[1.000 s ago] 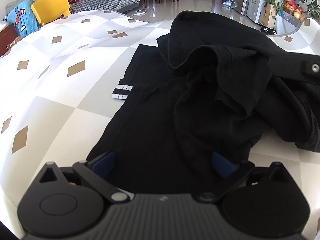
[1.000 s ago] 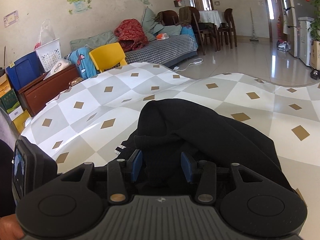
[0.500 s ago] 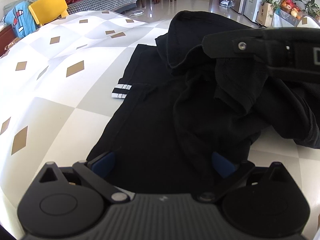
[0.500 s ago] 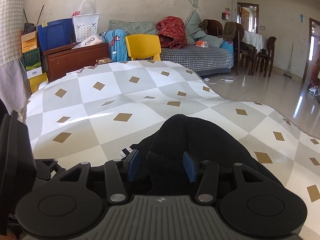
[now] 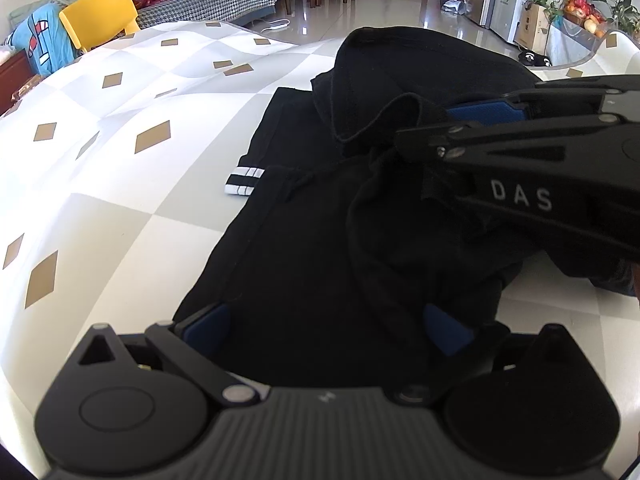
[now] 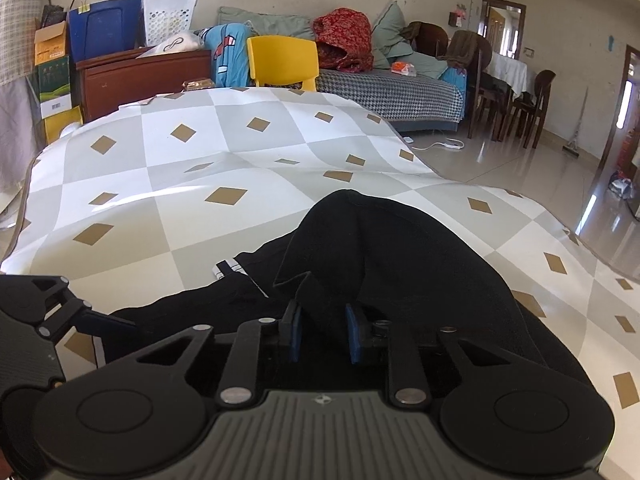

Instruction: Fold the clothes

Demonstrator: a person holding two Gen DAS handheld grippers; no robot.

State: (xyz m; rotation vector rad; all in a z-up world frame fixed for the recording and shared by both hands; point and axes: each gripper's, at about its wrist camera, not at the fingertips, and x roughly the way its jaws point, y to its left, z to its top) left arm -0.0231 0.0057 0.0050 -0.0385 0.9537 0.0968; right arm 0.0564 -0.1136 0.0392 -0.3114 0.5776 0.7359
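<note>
Right gripper (image 6: 322,332): jaws drawn close, a fold of the black garment (image 5: 328,264) is pinched between the two blue pads (image 6: 295,332). The same gripper is seen from the side in the left wrist view (image 5: 452,120), with cloth bunched up around its tip and lifted off the surface.

Left gripper (image 5: 326,326): jaws spread wide, two blue pads (image 5: 208,322) set on either side of the garment's near hem; nothing is clamped. Whether the pads touch the cloth cannot be told.

Count: one garment, two grippers, one striped cuff (image 5: 243,180) (black with white bands) lying flat at the garment's left edge.

Garment location: on the checkered table cover (image 5: 120,168), right of centre in the left wrist view. The left half is laid flat with a straight side edge running from near hem to cuff; the right half is heaped and raised.

Room: a wide bare stretch of cover is seen left of and beyond the garment. The cover's far edge drops to a glossy tiled floor (image 6: 520,168). One yellow chair (image 6: 282,62) is set just past the far edge, with a sofa (image 6: 400,84) behind it, well apart from the garment.
</note>
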